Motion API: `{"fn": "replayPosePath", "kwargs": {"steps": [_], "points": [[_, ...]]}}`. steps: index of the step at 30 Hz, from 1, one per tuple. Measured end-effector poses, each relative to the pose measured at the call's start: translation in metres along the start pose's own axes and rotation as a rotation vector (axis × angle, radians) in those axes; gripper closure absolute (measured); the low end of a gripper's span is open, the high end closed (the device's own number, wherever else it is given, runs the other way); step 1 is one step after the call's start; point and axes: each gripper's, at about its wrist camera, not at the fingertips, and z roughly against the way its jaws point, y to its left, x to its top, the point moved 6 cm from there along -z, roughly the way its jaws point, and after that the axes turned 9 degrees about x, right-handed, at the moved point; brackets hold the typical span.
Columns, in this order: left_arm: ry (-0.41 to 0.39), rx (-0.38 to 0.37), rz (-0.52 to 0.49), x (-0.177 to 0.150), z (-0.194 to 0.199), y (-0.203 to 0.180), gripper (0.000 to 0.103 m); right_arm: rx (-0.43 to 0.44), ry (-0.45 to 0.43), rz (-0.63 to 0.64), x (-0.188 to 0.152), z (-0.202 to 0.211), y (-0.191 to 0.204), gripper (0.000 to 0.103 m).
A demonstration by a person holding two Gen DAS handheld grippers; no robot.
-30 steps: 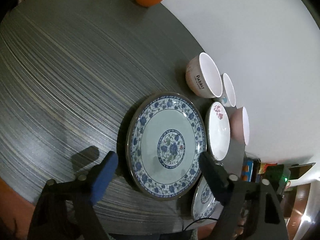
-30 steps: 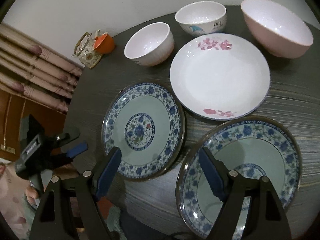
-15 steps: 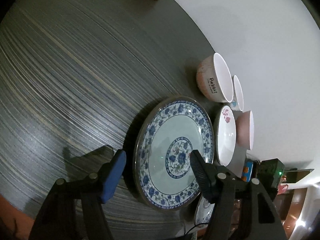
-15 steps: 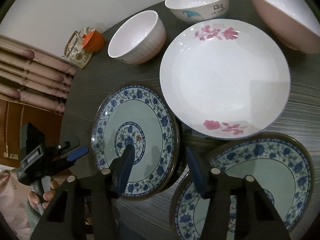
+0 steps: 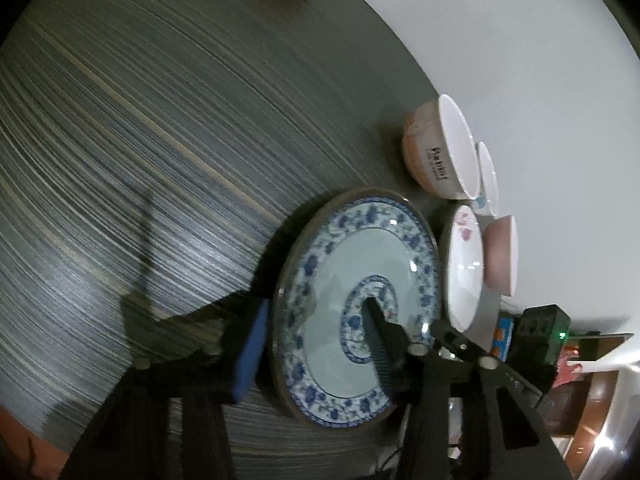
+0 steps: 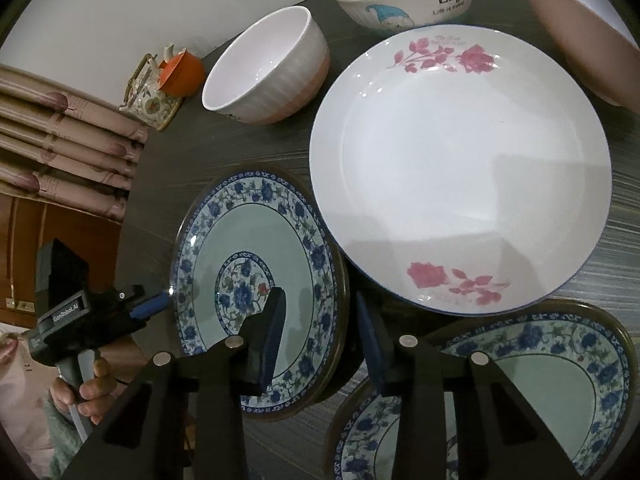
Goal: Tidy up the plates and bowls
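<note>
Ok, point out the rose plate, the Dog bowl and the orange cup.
rose plate (image 6: 460, 168), right wrist view, bare white centre.
Dog bowl (image 6: 404, 8), right wrist view, outer wall.
orange cup (image 6: 182, 74), right wrist view, its side.

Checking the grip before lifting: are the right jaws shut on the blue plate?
Open. The right gripper straddles the blue plate's rim, gaps showing.

Glossy glazed plate (image 5: 352, 280), streaky matt table (image 5: 160, 140)

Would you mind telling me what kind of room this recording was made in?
Probably a home dining area: a round dark wood-grain table set with household plates and bowls, a decorated teapot at its edge, and pleated curtains beside a plain wall.
</note>
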Motion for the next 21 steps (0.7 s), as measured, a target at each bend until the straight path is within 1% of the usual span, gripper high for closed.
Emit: {"fn": "replayPosePath", "kwargs": {"steps": [2, 6, 12, 17, 18, 20, 21], "points": [[0.005, 0.0, 0.003, 0.001, -0.003, 0.002, 0.067, 0.007, 0.003, 0.001, 0.0, -0.001, -0.001, 0.071], [0.009, 0.012, 0.0, 0.002, -0.008, 0.006, 0.077, 0.013, 0.003, 0.003, 0.001, -0.005, 0.0, 0.071], [0.014, 0.022, -0.016, 0.005, -0.018, 0.003, 0.081, -0.001, 0.016, 0.023, 0.003, -0.011, 0.002, 0.075], [0.011, 0.025, -0.032, 0.007, -0.019, 0.003, 0.084, 0.004, 0.012, 0.003, 0.004, -0.01, -0.002, 0.082], [0.009, 0.031, -0.04, 0.007, -0.02, 0.002, 0.085, 0.003, 0.013, 0.002, 0.004, -0.01, -0.003, 0.083], [0.002, 0.052, -0.059, 0.007, -0.021, 0.001, 0.088, -0.013, 0.013, 0.007, 0.005, -0.01, -0.004, 0.088], [0.0, 0.061, -0.068, 0.007, -0.02, 0.0, 0.09, -0.011, 0.011, 0.006, 0.005, -0.01, -0.004, 0.088]]}}
